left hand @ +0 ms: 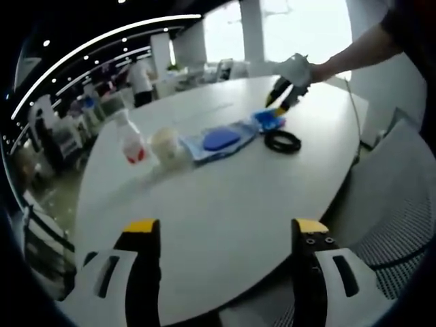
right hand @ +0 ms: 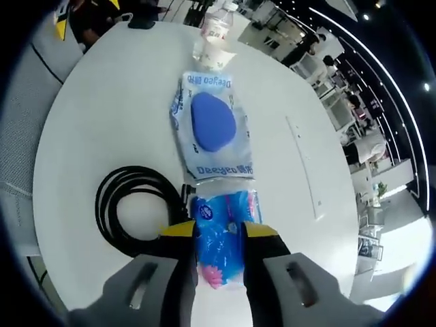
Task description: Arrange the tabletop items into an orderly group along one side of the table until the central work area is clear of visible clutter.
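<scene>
My right gripper (right hand: 218, 235) has its jaws closed around a blue packet (right hand: 219, 231) beside a black cable coil (right hand: 133, 204); my left gripper (left hand: 225, 228) hangs wide open above the white surface (left hand: 225, 197).

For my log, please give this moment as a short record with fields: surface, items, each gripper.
surface: white round table
items in a row: spray bottle, paper cup, clear packet with blue pad, small blue packet, black cable coil
left gripper: open, above bare table, holds nothing
right gripper: jaws close around the small blue packet, beside the coil
</scene>
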A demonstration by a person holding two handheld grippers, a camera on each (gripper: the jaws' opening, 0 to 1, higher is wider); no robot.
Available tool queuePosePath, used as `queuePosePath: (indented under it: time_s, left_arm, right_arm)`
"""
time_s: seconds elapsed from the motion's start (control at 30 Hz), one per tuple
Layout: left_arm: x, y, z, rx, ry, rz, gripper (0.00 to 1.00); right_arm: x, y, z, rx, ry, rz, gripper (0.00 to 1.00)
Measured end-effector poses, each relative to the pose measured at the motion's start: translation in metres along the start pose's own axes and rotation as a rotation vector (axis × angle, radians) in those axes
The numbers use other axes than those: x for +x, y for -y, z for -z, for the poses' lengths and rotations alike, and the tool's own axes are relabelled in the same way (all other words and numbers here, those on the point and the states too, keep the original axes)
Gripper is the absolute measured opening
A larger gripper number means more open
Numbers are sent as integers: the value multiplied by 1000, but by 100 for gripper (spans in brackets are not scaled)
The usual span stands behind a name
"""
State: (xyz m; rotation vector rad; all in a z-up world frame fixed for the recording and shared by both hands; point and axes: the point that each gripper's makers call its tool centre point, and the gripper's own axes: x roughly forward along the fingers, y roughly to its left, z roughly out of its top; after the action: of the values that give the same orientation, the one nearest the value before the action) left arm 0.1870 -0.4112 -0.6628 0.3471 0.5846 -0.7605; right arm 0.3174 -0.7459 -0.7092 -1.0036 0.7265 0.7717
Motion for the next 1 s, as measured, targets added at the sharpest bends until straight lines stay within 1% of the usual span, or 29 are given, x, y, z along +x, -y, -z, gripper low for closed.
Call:
queuePosePath:
  time_s: [0.1,0.27,0.53,0.6,0.7,0.87,1.0]
  left_arm:
    - [0,-1,-1,-2,8,-2,75]
    - [0,-1,-1,1,7,-4,75]
    - [1,-1,-1,-4,6,-1,75]
    - [0,-3,-4,-7,25,-9,77]
    - [0,-4,-9,-22,55,-15,83]
    - [-1,-3,-8,-22,51,-15,85]
    - [-1,-3,-9,-29,60,-15,91]
  right_arm:
    - [2,-7,-3,-3,8,-23,24]
    - [7,-15,-4,4,13,-53,23]
    - [18,-27,2,3,6,-97,22]
    - [22,-29,4,16,4,-109,21]
    - [24,-31,5,36,7,-122,21]
    - [31,-36,8,43,8,-150,20]
    - [36,-38,8,33,7,-168,17]
